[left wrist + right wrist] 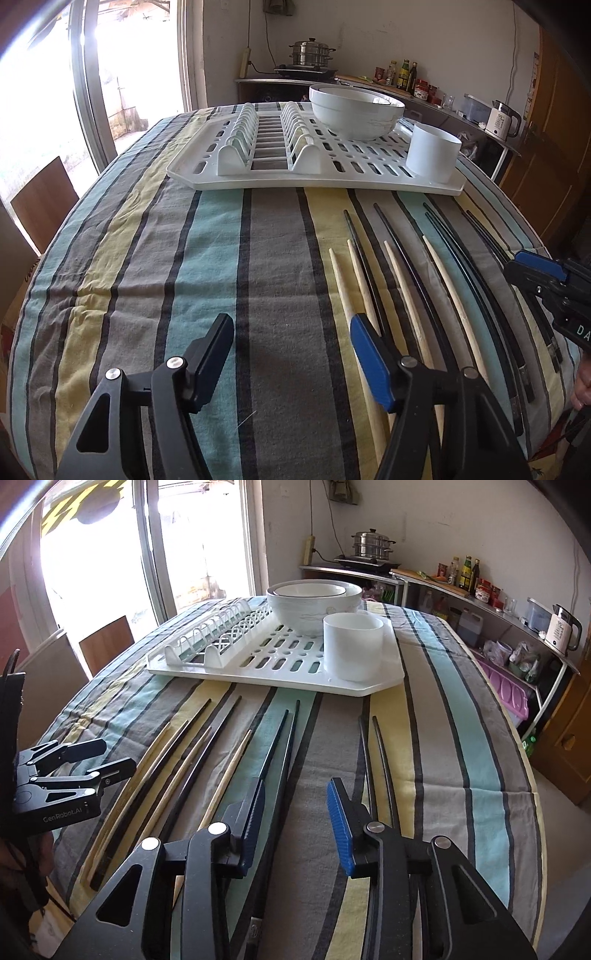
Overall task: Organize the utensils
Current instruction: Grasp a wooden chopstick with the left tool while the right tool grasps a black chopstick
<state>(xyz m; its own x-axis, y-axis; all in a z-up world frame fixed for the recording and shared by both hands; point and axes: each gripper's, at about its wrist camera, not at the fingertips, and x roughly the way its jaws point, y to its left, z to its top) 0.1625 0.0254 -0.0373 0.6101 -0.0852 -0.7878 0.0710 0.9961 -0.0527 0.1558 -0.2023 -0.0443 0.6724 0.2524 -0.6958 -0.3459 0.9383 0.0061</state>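
Strong daylight comes through a tall glass door (110,572) on the left. Behind, a pale wall (424,33) rises above a long metal counter (480,598) with a steel steamer pot (311,52), bottles (467,572) and a white kettle (563,629).

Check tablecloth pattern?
Tablecloth: stripes of teal, grey, pale yellow and black. Clearest in the left wrist view.

Striped tablecloth (207,258), white rack (332,177)

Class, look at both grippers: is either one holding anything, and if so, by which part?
Nothing is held. The left gripper and right gripper stand open above the chopsticks on the tablecloth.
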